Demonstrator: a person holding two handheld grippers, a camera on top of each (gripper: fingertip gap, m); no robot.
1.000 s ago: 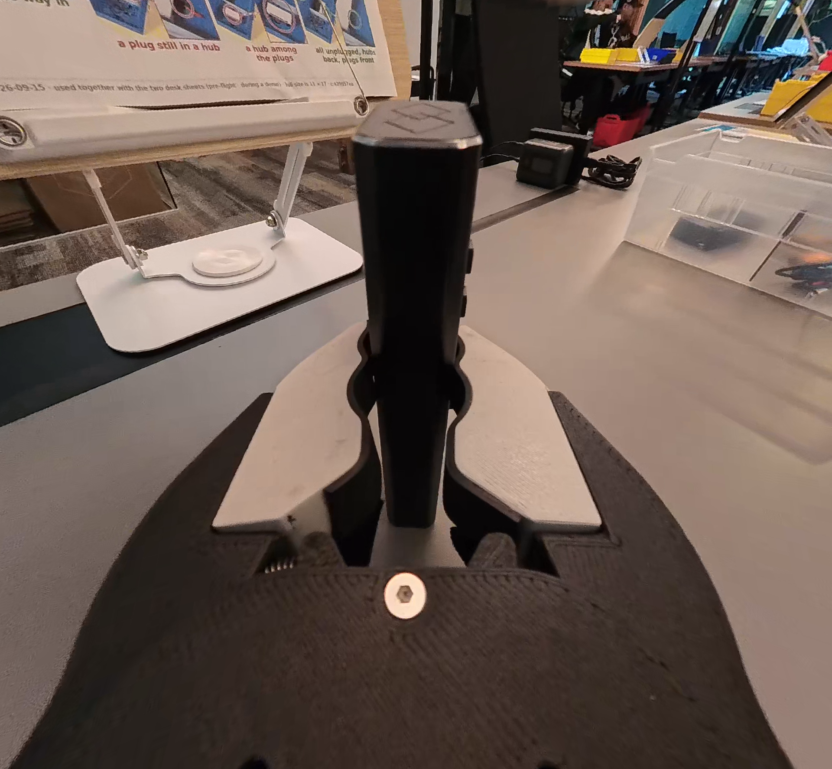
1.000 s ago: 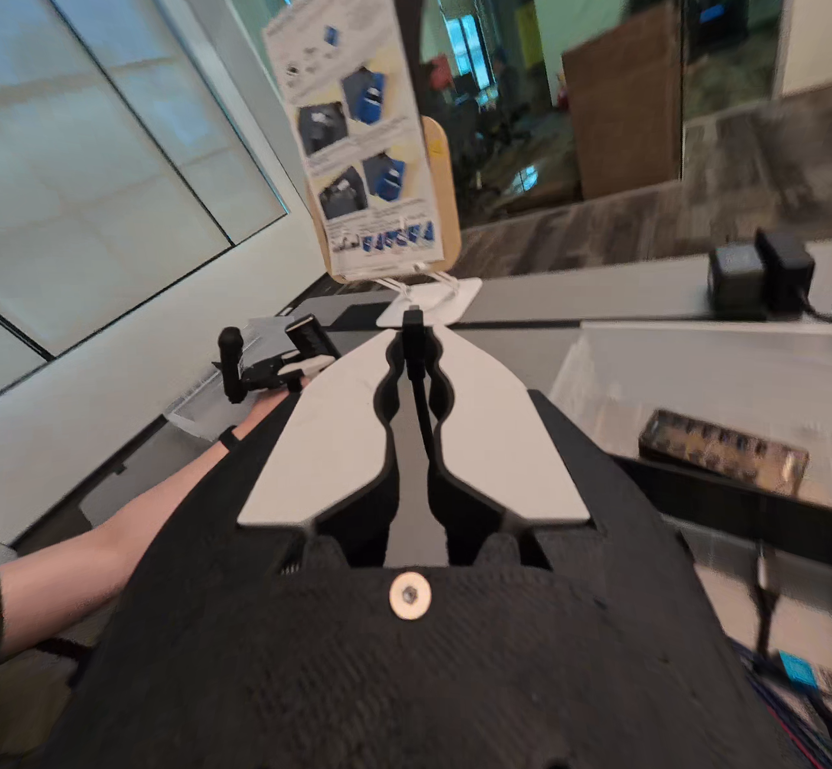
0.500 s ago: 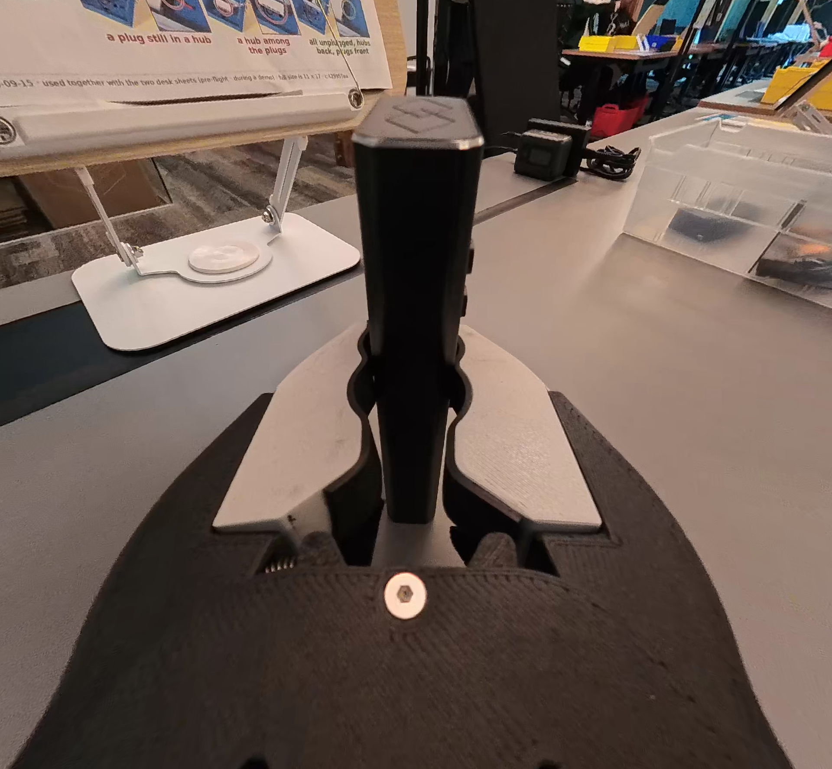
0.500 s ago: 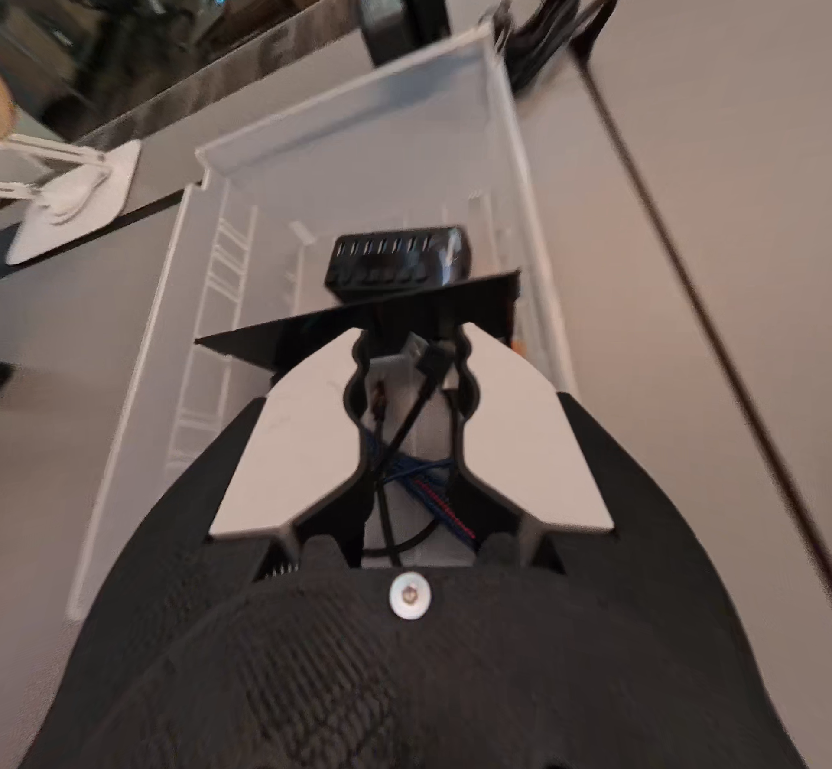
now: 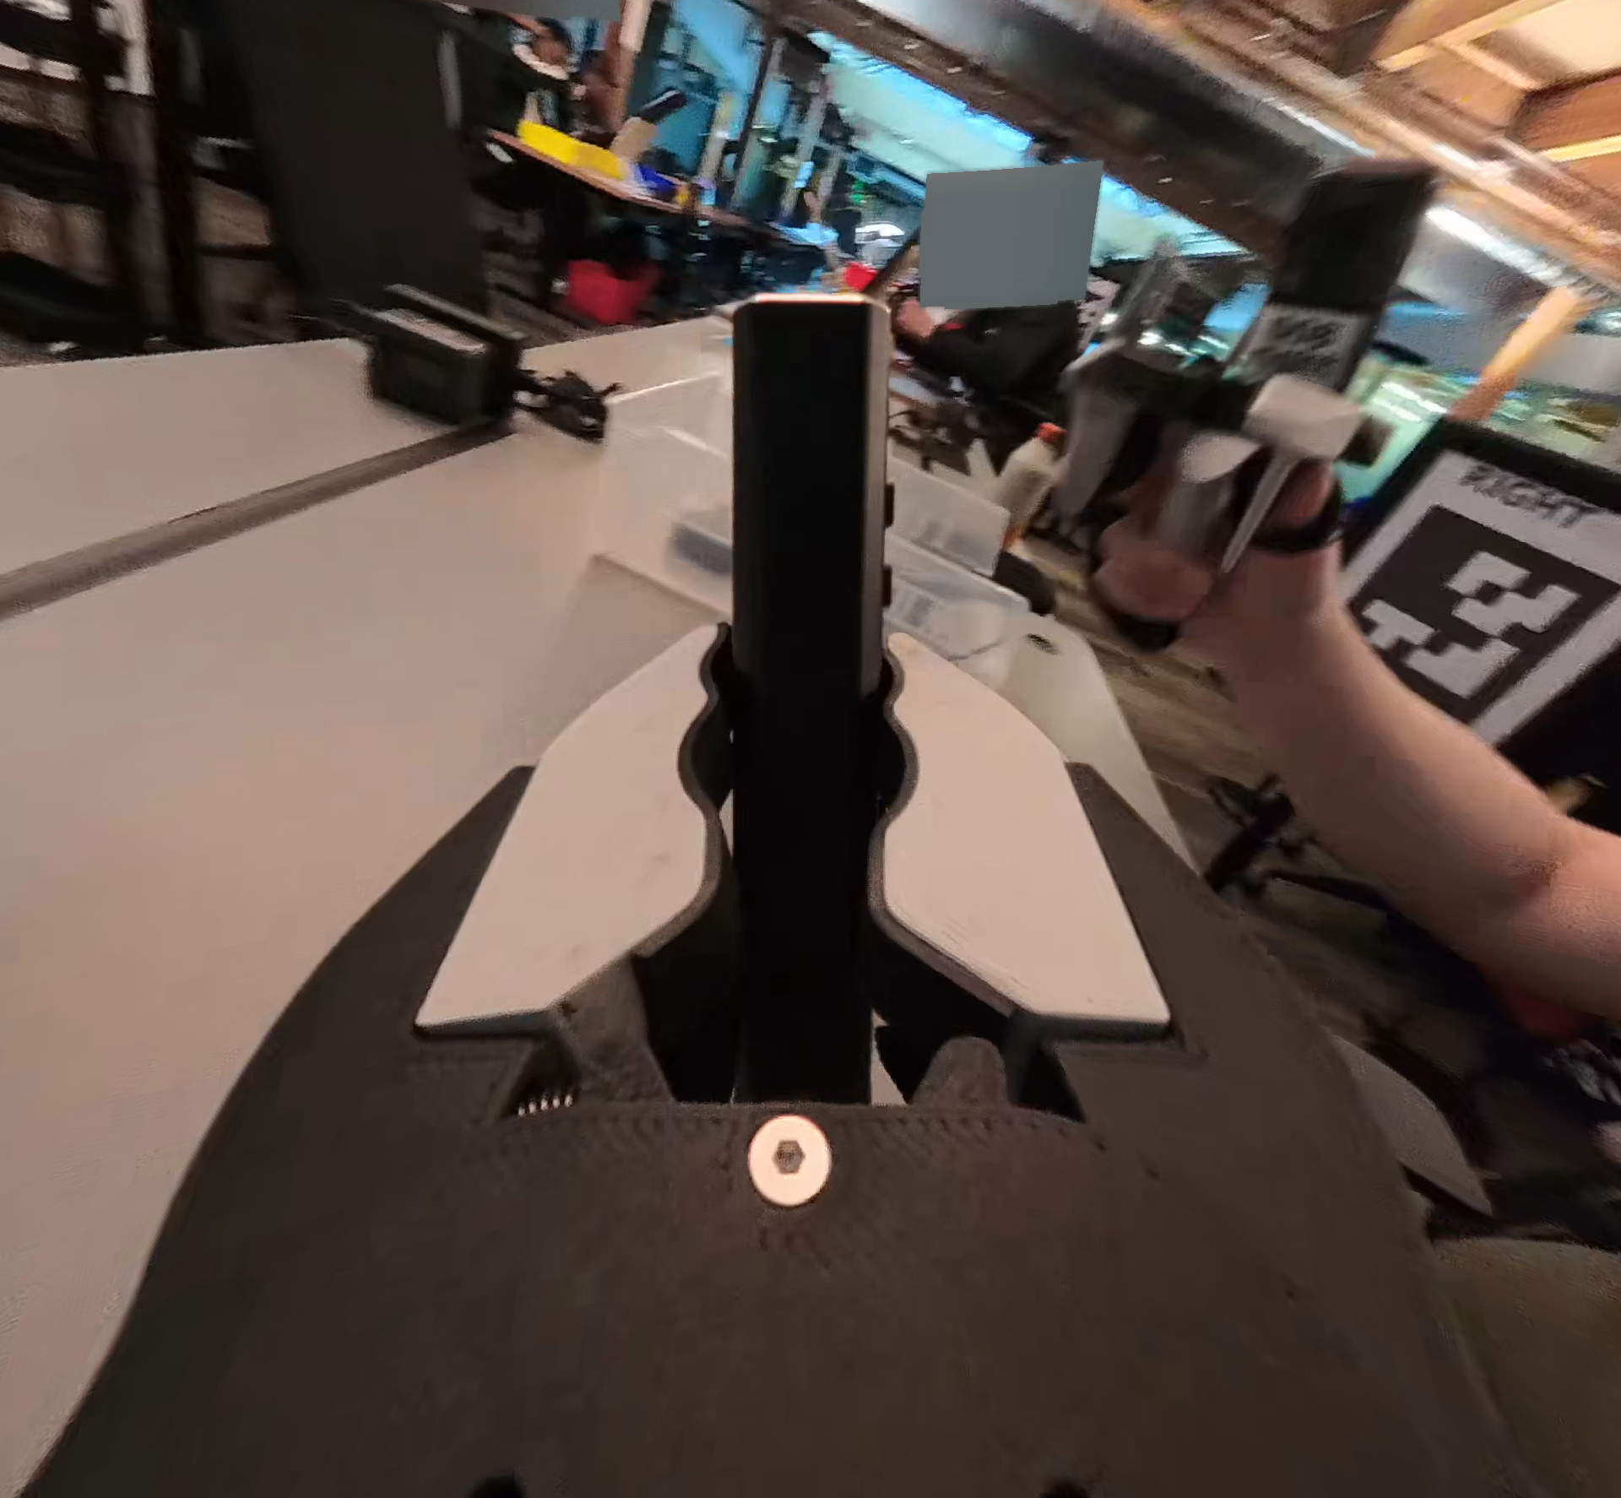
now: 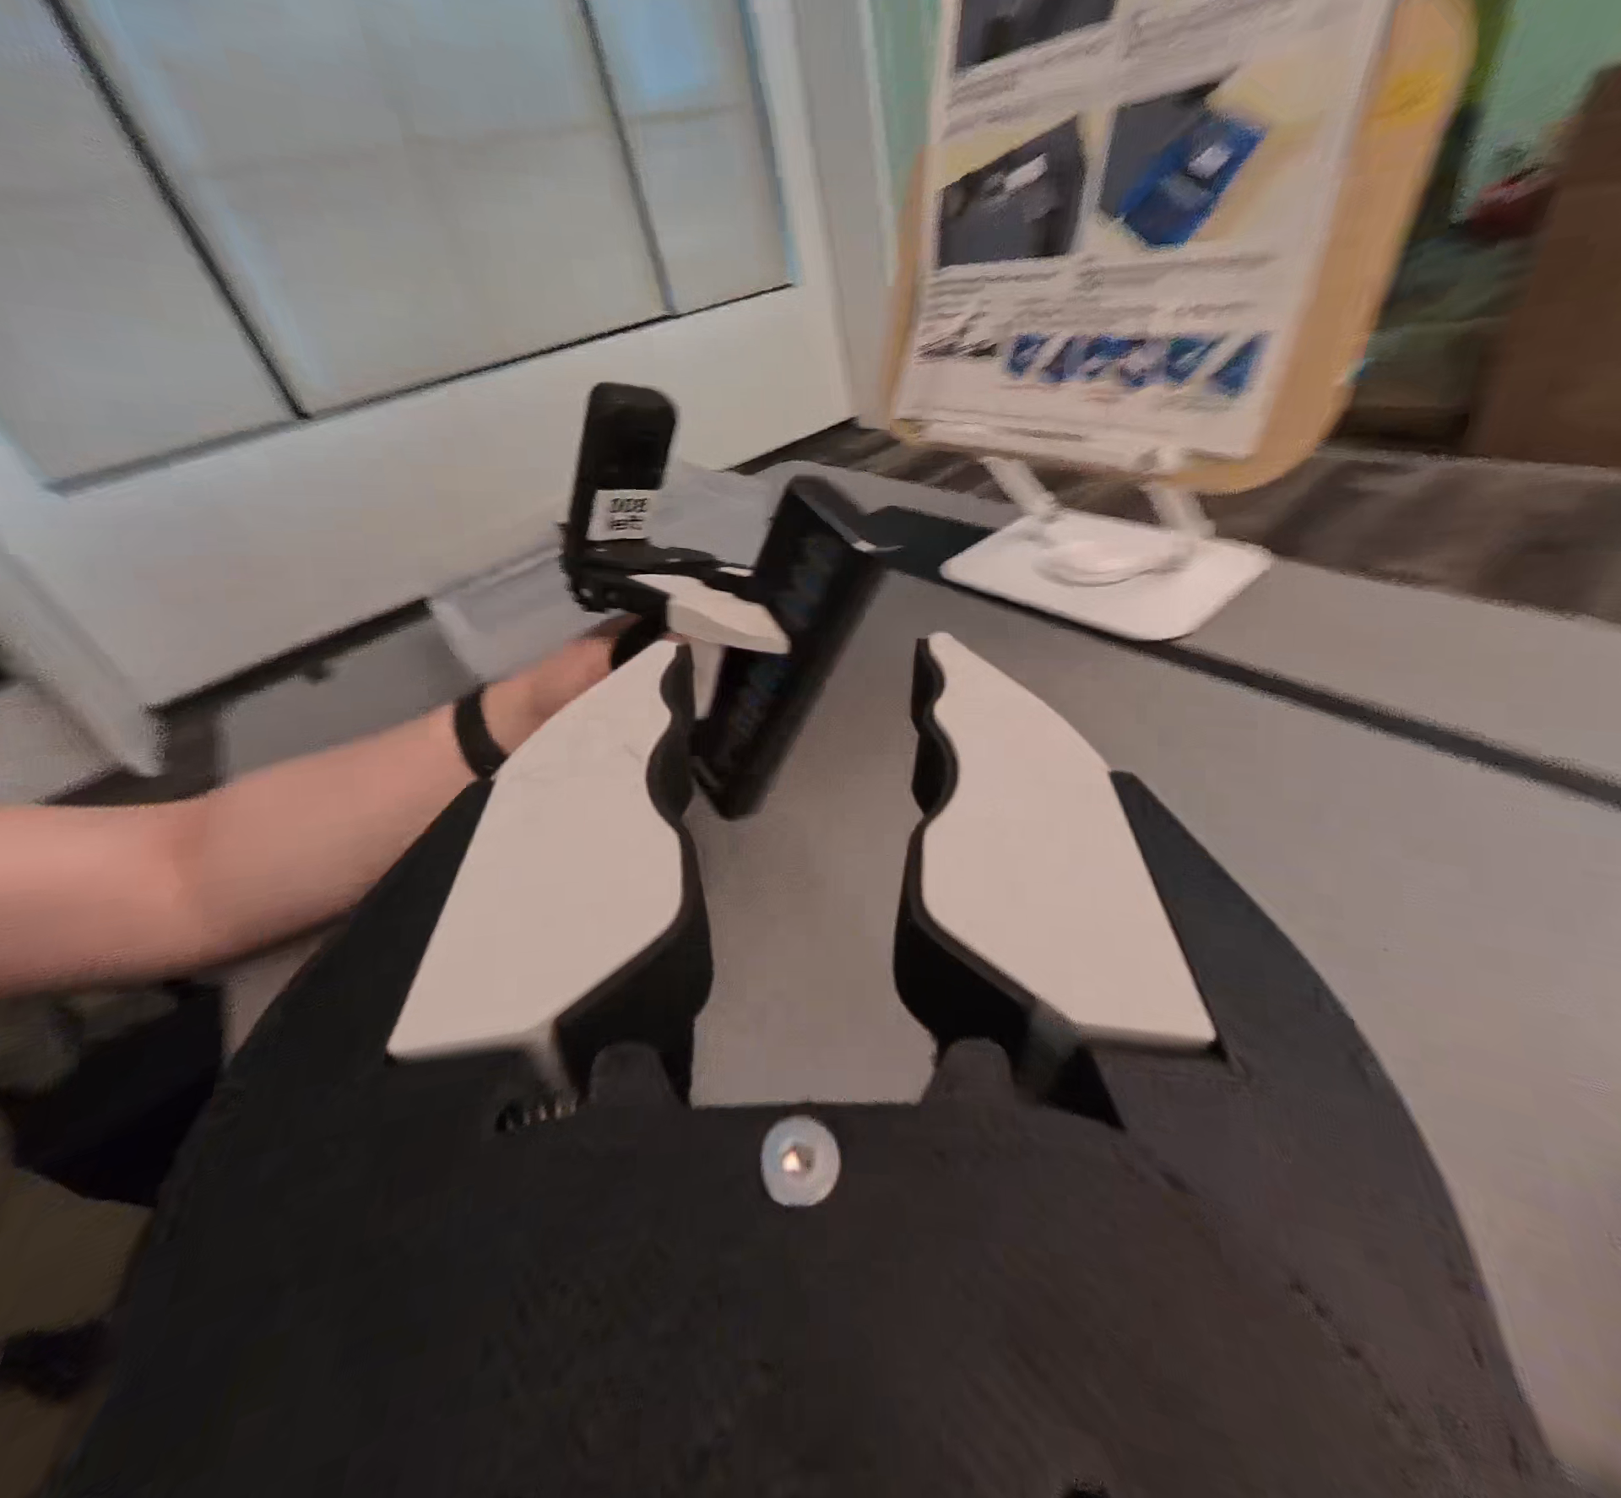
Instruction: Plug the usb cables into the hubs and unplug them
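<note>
We hold the black hub (image 5: 805, 579) clamped in the left tongs (image 5: 803, 666), its long axis running toward twelve o'clock along the fingers, raised above the grey surface (image 5: 263, 666). From the right tongs (image 6: 798, 657), which stand released and empty, the hub (image 6: 789, 649) lies near, at eleven o'clock, leaning toward one o'clock. No cable shows, so we judge the right tongs must fetch one before plugging.

Hand-held grippers: two, left hand-held gripper (image 5: 803, 666), right hand-held gripper (image 6: 798, 666). Hub (image 5: 803, 491): one. Instruction board (image 6: 1140, 166): one. Power adapter (image 5: 434, 381): one.
</note>
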